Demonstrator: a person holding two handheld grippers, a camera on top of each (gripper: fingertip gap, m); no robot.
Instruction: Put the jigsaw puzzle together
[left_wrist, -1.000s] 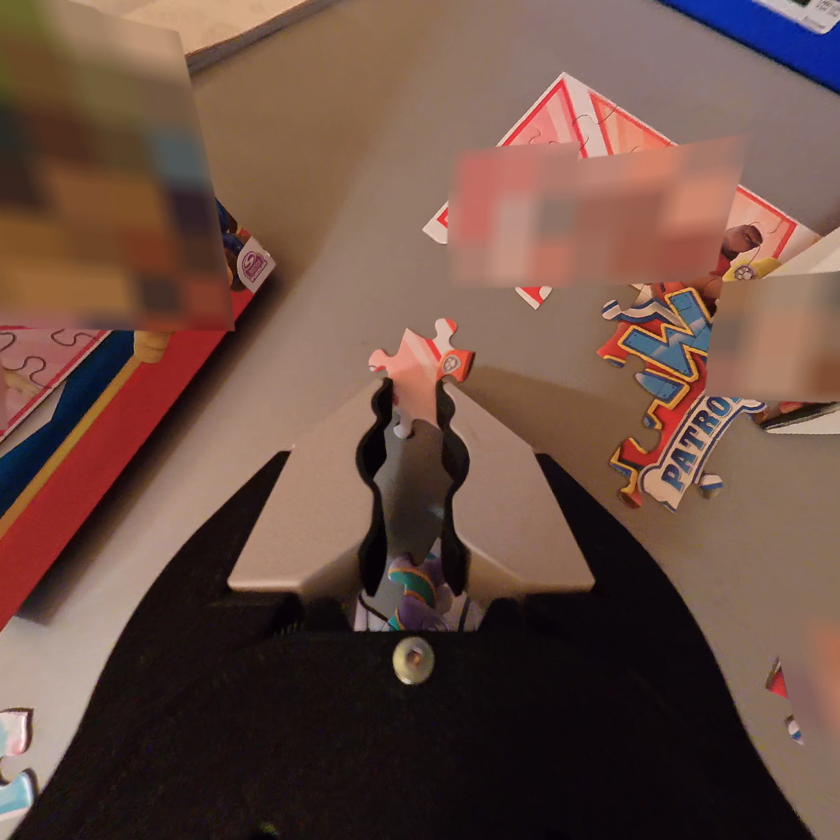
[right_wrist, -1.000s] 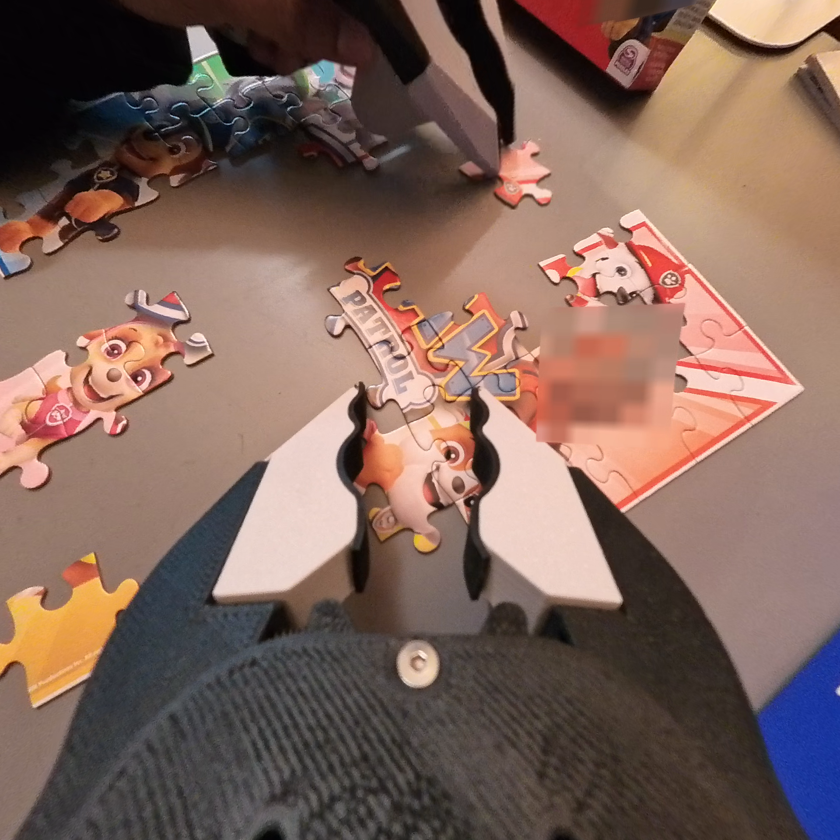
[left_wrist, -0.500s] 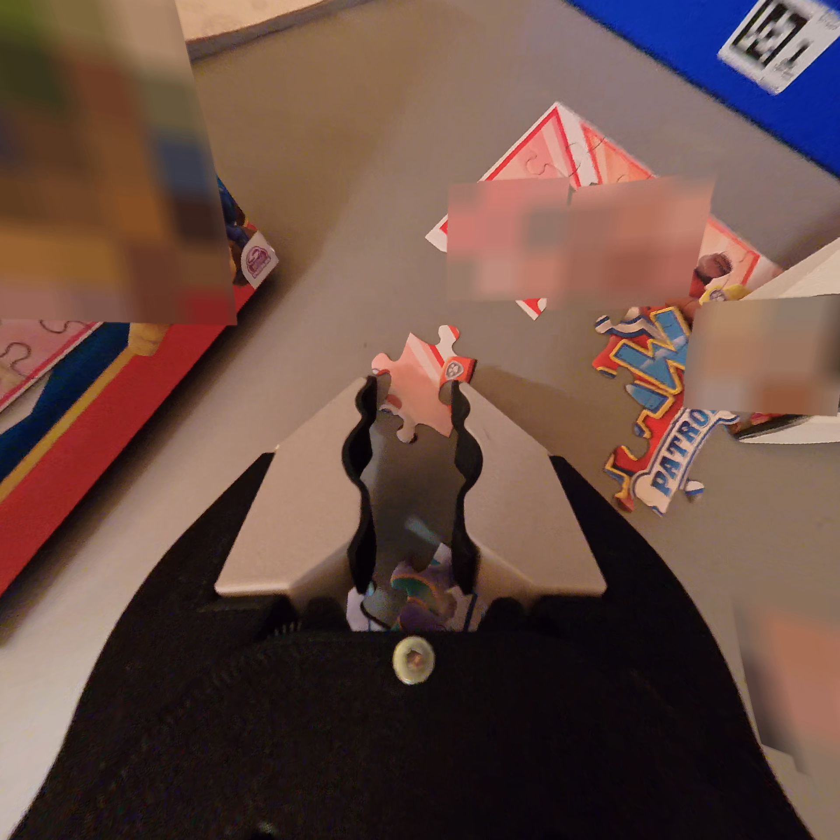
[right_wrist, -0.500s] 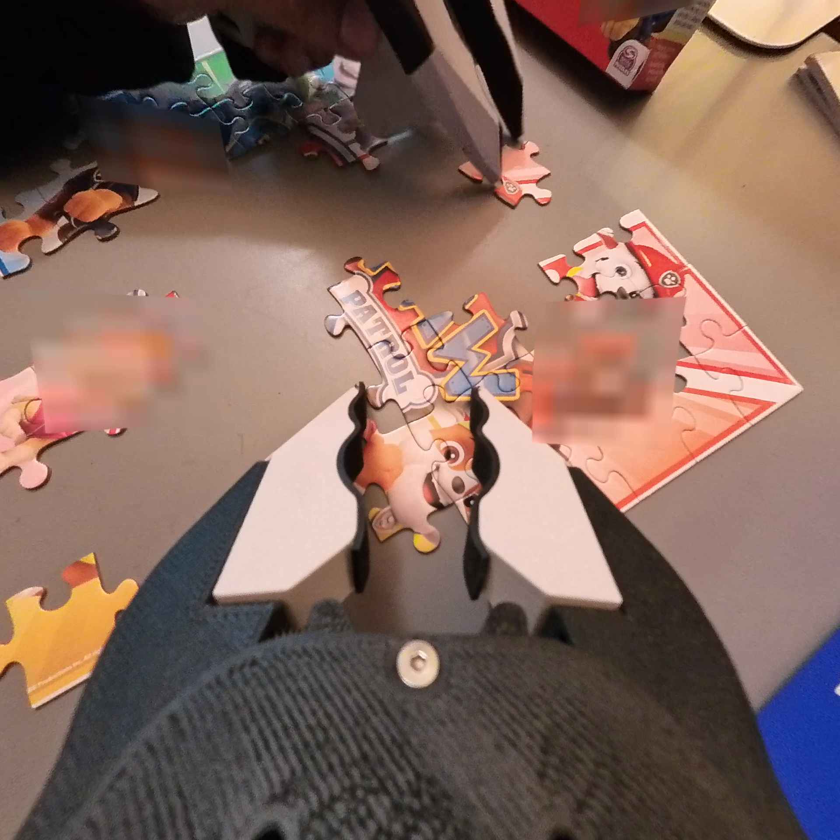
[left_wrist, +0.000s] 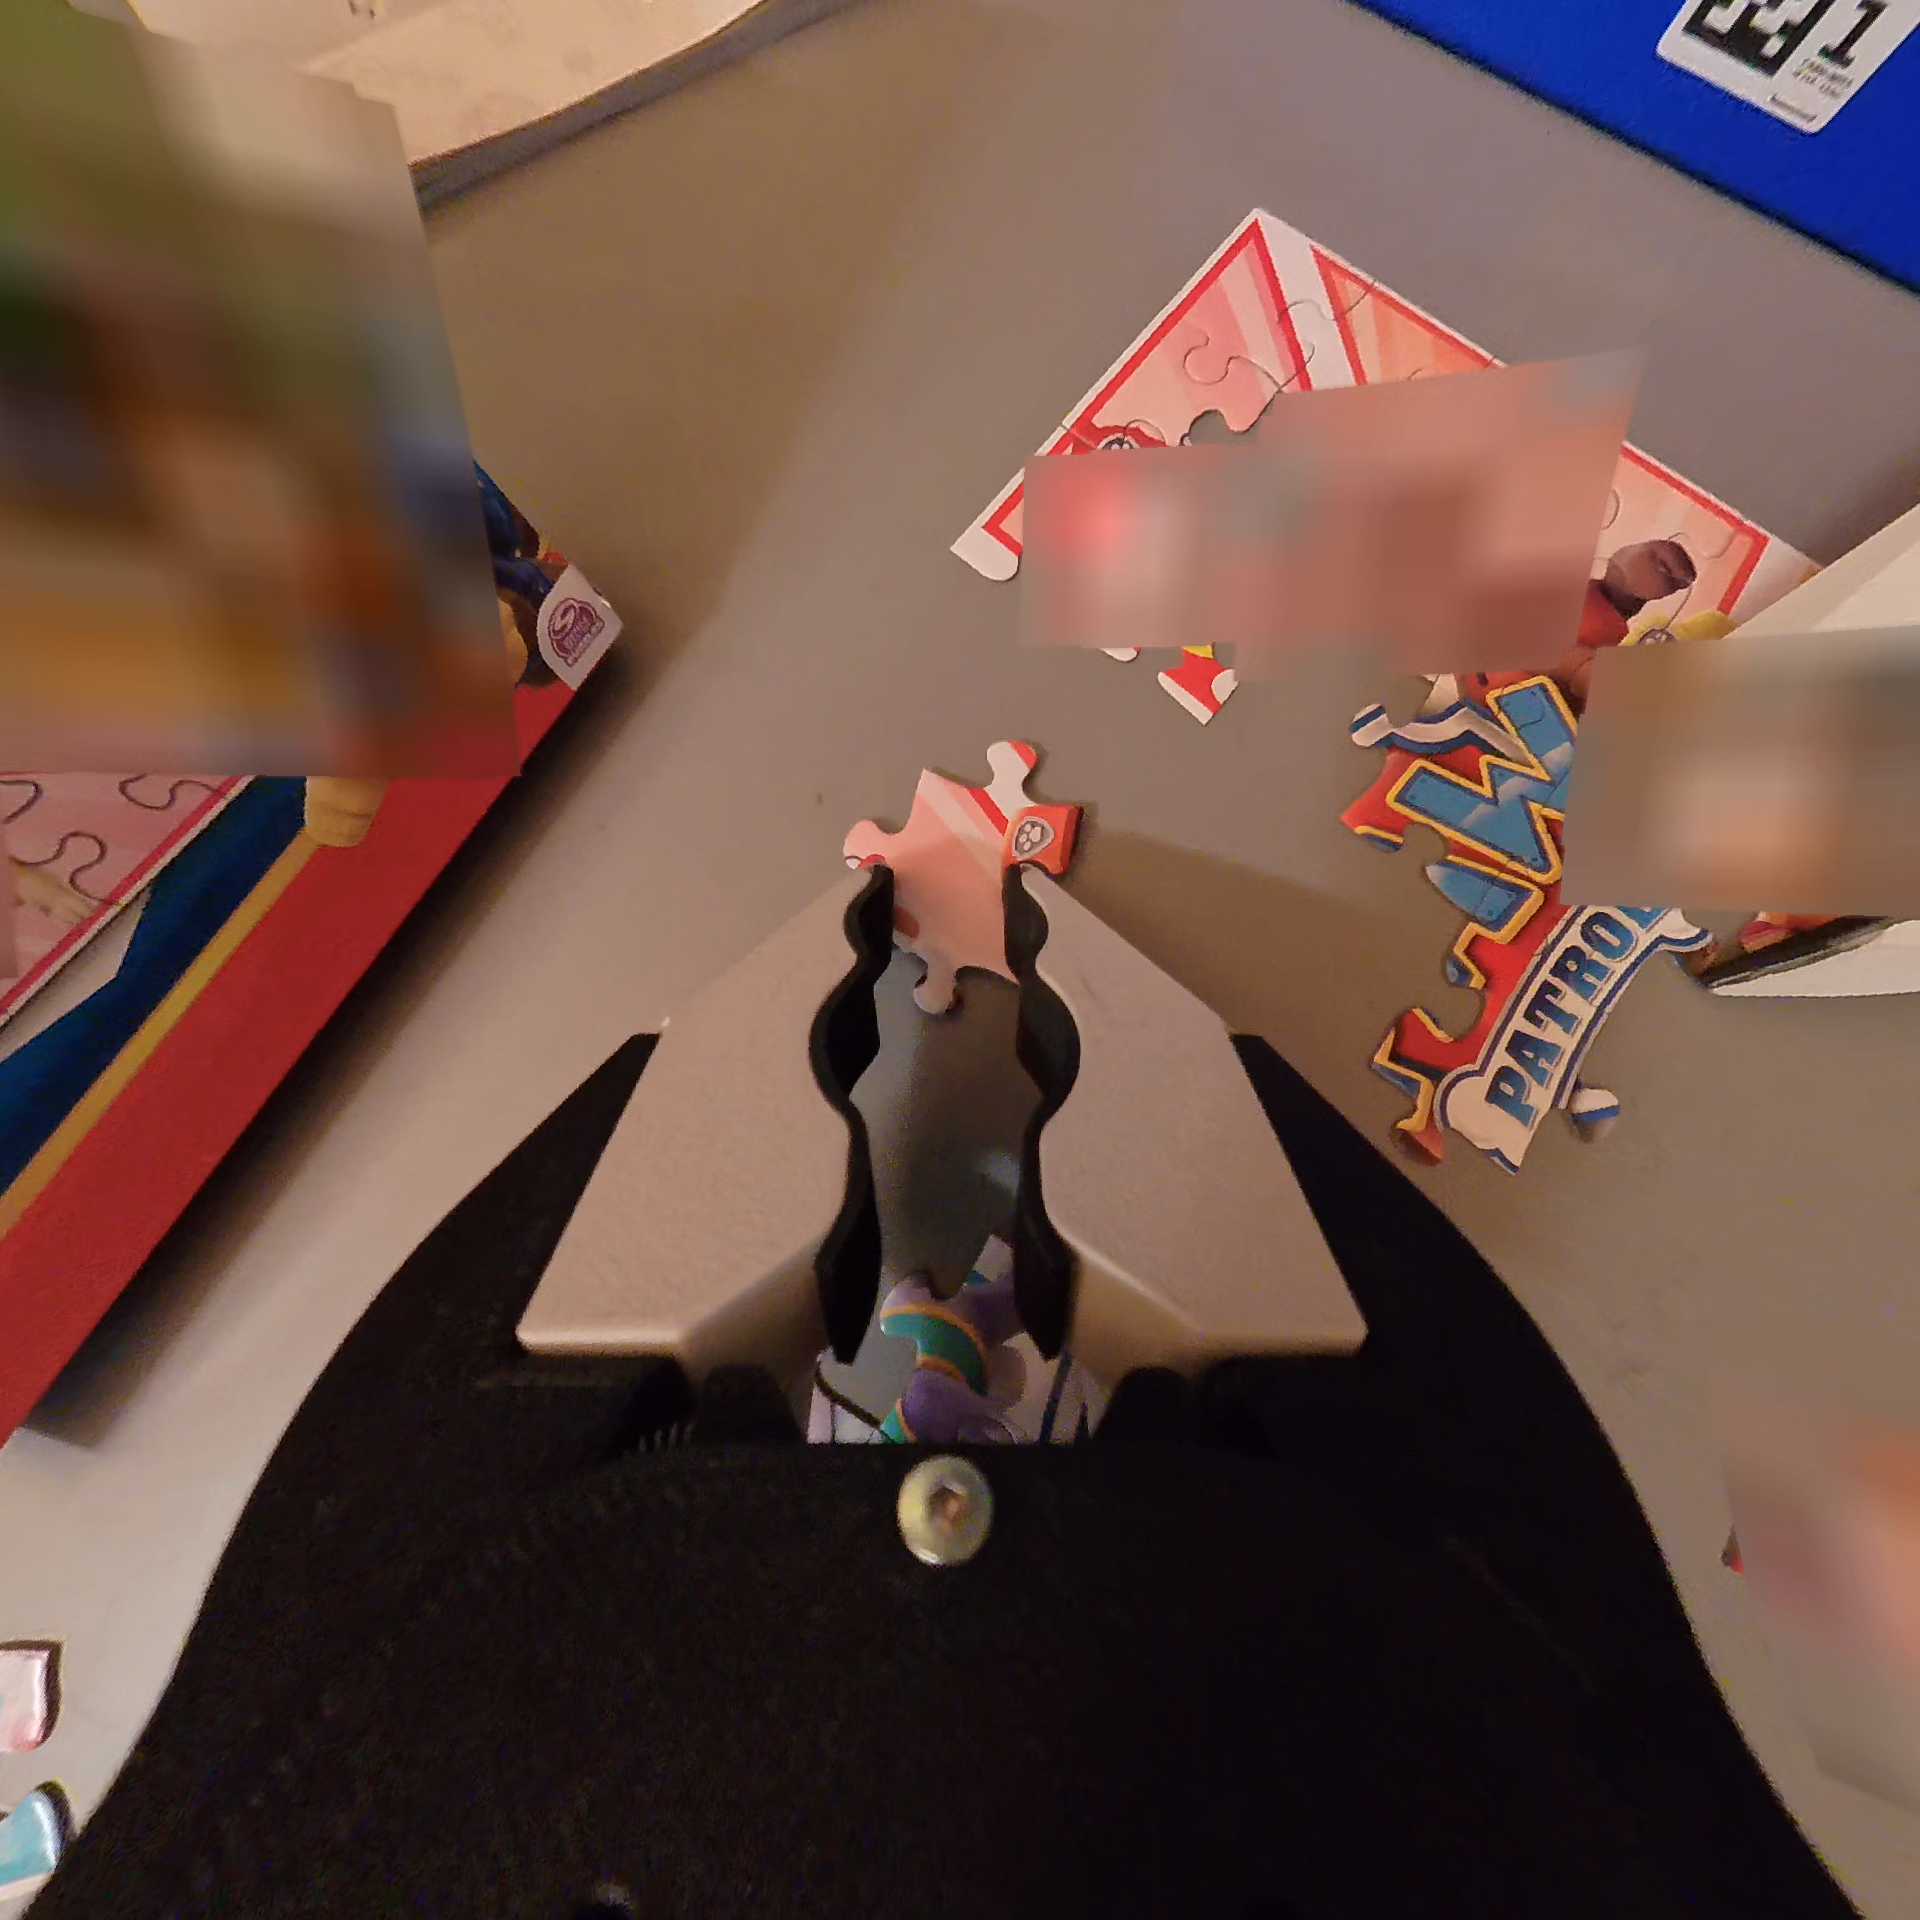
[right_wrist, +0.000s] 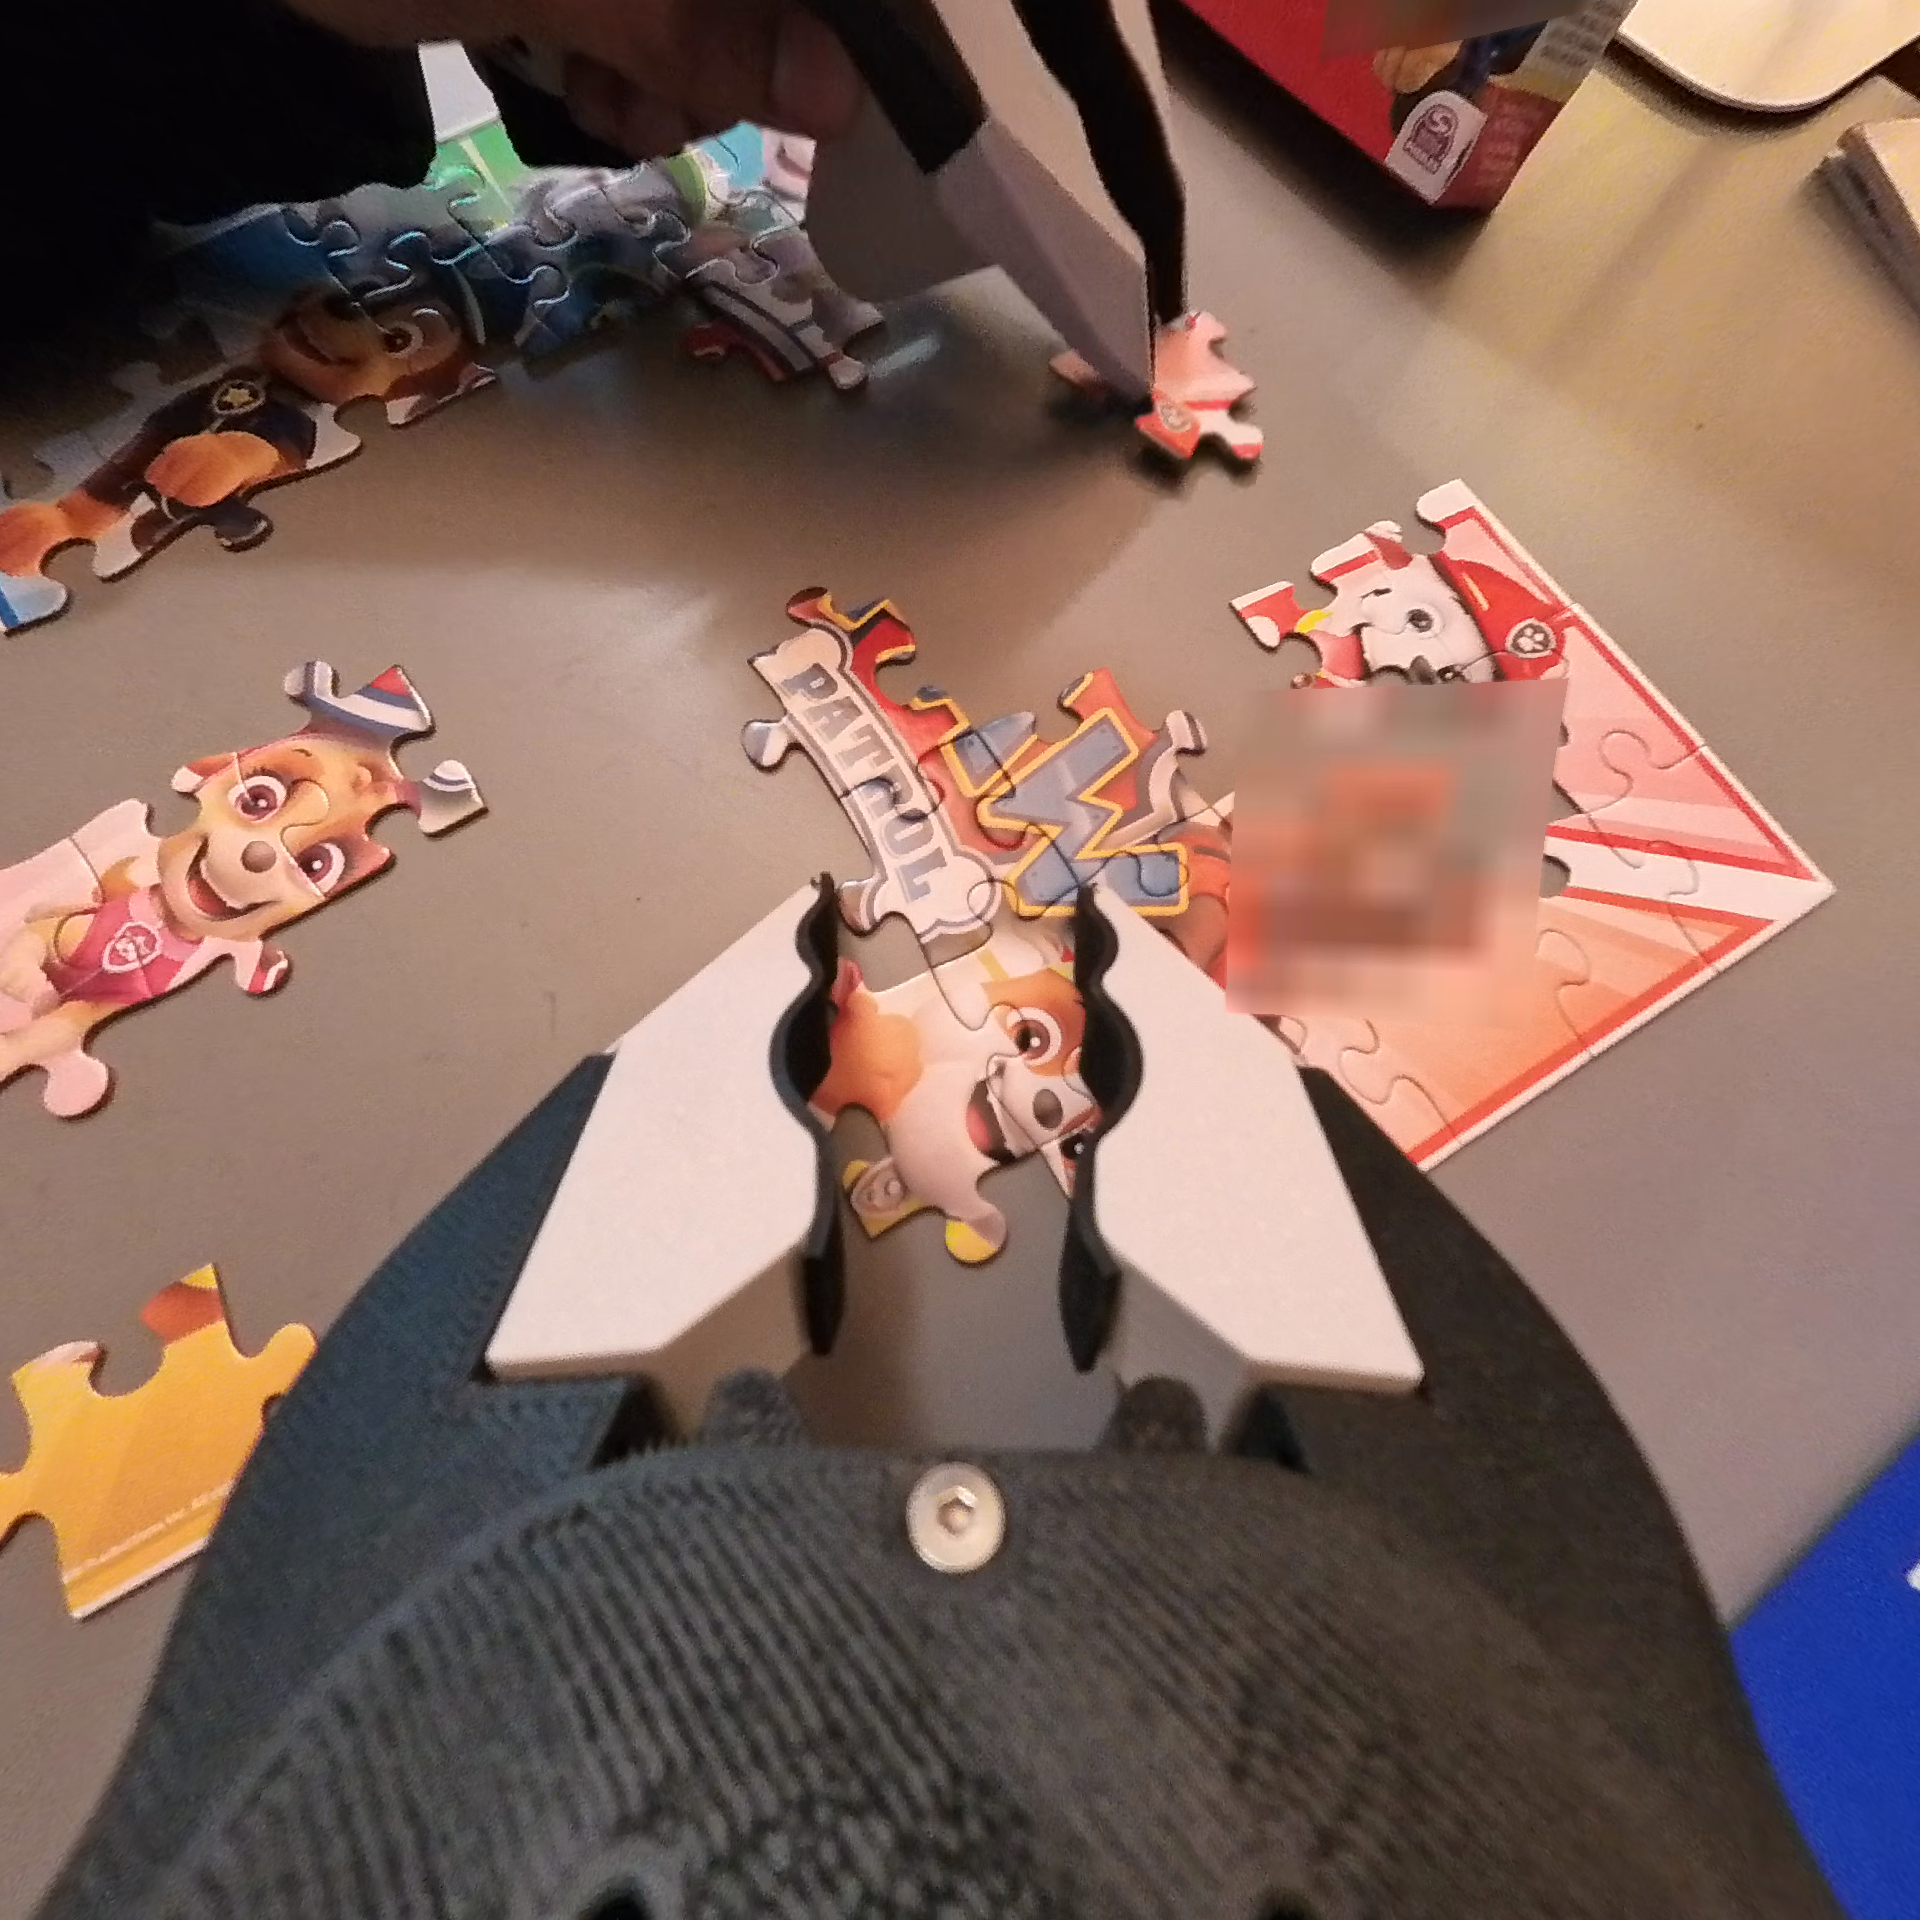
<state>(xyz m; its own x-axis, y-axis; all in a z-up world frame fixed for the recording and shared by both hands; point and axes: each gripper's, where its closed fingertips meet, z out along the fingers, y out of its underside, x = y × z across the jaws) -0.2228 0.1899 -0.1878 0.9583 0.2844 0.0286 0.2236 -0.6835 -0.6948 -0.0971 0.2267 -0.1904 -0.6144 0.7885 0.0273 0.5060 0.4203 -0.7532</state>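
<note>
Pink piece (left_wrist: 966, 831): pinched by left tool (left_wrist: 945, 881), at tabletop (left_wrist: 727, 416)
Right tool (right_wrist: 951, 904): spread over joined section (right_wrist: 935, 1081)
Other clusters (right_wrist: 239, 862): left unjoined

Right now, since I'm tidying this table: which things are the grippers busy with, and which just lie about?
At the jaws:
- left gripper, closed on the pink puzzle piece
- right gripper, open over the joined logo-and-pup pieces

Lying about:
- red box
- pink pup section
- yellow piece
- blue board
</note>
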